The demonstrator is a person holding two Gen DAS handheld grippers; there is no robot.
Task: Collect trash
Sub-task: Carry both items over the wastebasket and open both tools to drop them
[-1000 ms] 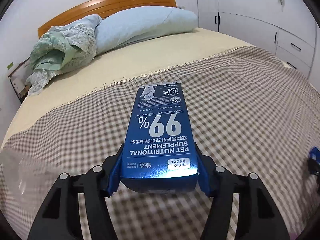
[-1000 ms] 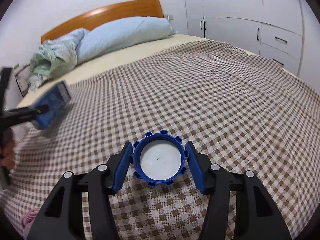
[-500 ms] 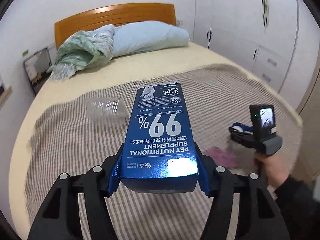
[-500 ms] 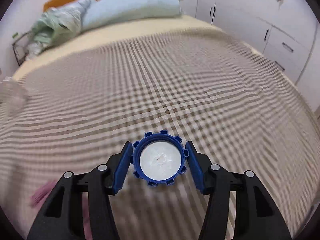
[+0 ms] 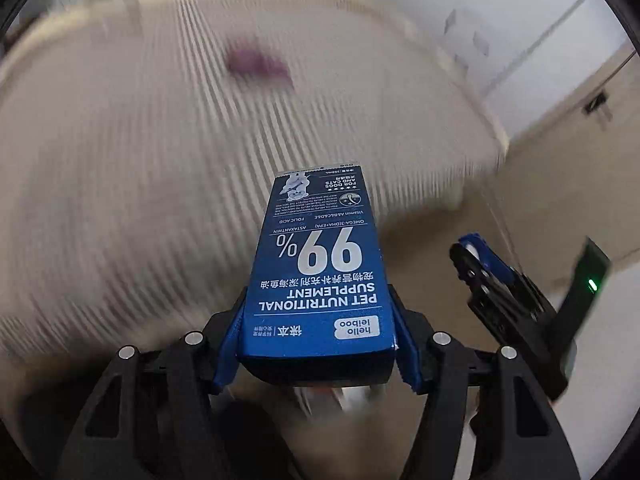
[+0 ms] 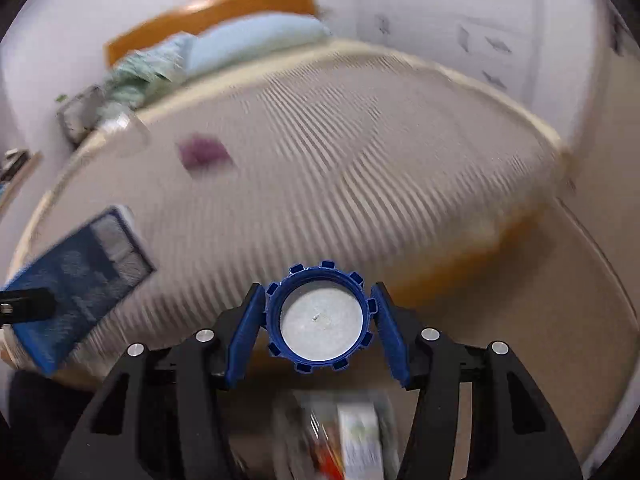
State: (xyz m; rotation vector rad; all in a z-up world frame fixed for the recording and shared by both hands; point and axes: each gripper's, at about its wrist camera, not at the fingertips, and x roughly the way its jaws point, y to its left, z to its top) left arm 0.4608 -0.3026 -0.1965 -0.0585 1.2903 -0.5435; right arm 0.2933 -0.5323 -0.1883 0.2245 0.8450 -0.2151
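Left gripper (image 5: pixel 316 344) clamped on blue carton (image 5: pixel 320 272) at its near end, past the bed's (image 6: pixel 360 152) foot edge; light, crushable card. Right gripper (image 6: pixel 318 328) pinching blue cap (image 6: pixel 320 318) across its notched rim; rigid, light, grippy.

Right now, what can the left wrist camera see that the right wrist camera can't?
Only the left wrist view shows the printed front of the blue box held in the left gripper, and the right gripper from the side.

Only the right wrist view shows the blue cap face on between its jaws, the headboard, the pillow and blurred packaging below.

Both show the striped-looking bed cover and the purple thing lying on it, all blurred.
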